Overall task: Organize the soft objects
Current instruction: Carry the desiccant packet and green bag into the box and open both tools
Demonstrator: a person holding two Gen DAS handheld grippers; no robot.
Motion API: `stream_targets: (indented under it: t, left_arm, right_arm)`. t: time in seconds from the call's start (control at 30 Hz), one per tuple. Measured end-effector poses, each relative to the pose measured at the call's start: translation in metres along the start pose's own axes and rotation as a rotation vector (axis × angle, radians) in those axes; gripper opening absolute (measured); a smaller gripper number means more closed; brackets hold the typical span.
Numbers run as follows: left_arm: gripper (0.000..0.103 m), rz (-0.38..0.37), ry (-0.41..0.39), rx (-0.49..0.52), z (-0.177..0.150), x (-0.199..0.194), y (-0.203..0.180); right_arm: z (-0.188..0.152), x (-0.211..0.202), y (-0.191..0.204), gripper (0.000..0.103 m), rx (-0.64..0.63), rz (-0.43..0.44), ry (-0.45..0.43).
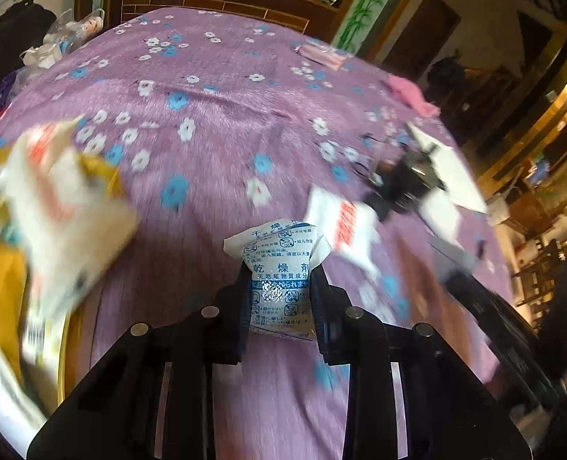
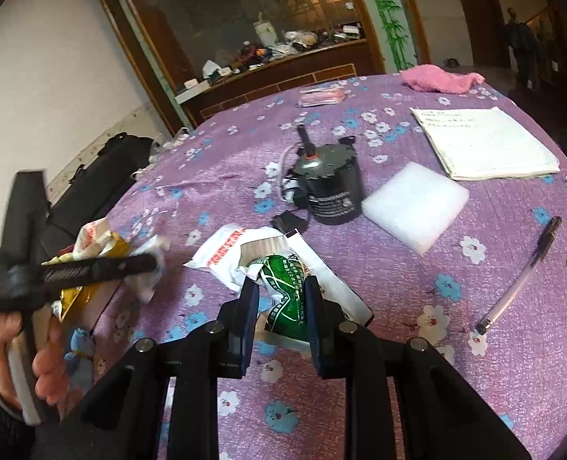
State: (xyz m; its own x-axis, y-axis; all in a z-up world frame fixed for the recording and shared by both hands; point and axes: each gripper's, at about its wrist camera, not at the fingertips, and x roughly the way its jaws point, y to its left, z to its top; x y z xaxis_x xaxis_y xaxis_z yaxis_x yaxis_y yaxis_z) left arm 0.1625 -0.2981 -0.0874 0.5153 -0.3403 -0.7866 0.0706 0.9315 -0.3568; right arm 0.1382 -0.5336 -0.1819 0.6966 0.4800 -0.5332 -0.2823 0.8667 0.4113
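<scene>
A: What carries everything?
B: A counter (image 2: 475, 383) under a purple cloth with white and blue flowers. At its far right lies a stack of white paper (image 2: 486, 145), with a pink towel (image 2: 438, 78) beyond it near the far edge.

A: And nearer the middle?
B: A black cylinder-shaped device (image 2: 331, 184) stands upright, with a white foam pad (image 2: 415, 205) just beside it on the right. A clear pen (image 2: 521, 274) lies well apart, nearer the right edge.

A: The right tool?
B: The right tool (image 2: 279, 303) is pinching a crumpled green packet (image 2: 285, 291), which is tilted over a white bag with red print (image 2: 222, 253) lying flat on the cloth.

A: The left one?
B: The left tool (image 1: 281, 295) grips a white and blue desiccant sachet (image 1: 279, 268) by its middle, clear of the cloth. A blurred heap of white and yellow wrappers (image 1: 53, 207) sits at the left edge.
</scene>
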Motion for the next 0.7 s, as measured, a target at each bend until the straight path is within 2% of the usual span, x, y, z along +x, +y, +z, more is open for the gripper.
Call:
stream_targets:
  t: [0.07,0.17,0.3,0.37,0.5,0.7]
  left_arm:
    - [0.027,-0.027,-0.009,-0.014,-0.013,-0.016,0.003]
    - [0.027,-0.038,-0.044,-0.029,-0.030,-0.044,0.009]
    - [0.027,-0.044,-0.088,-0.056,-0.046,-0.087,0.025]
    - [0.027,-0.013,-0.123,-0.053,-0.050,-0.105,0.032]
    - [0.027,-0.017,-0.170,-0.085,-0.053,-0.137,0.049]
    - [0.027,0.001,-0.227,-0.097,-0.053,-0.168,0.067]
  right_arm:
    - [-0.002,-0.001,0.007,0.023,-0.018,0.011,-0.006]
    - [-0.006,-0.004,0.024,0.023,0.012,0.078,-0.003]
    - [-0.021,-0.001,0.067,0.023,0.061,0.158,0.014]
    - [-0.026,0.001,0.094,0.022,0.044,0.188,0.016]
    - [-0.027,0.004,0.136,0.022,0.013,0.243,0.033]
    - [-0.024,0.004,0.174,0.022,-0.009,0.313,0.055]
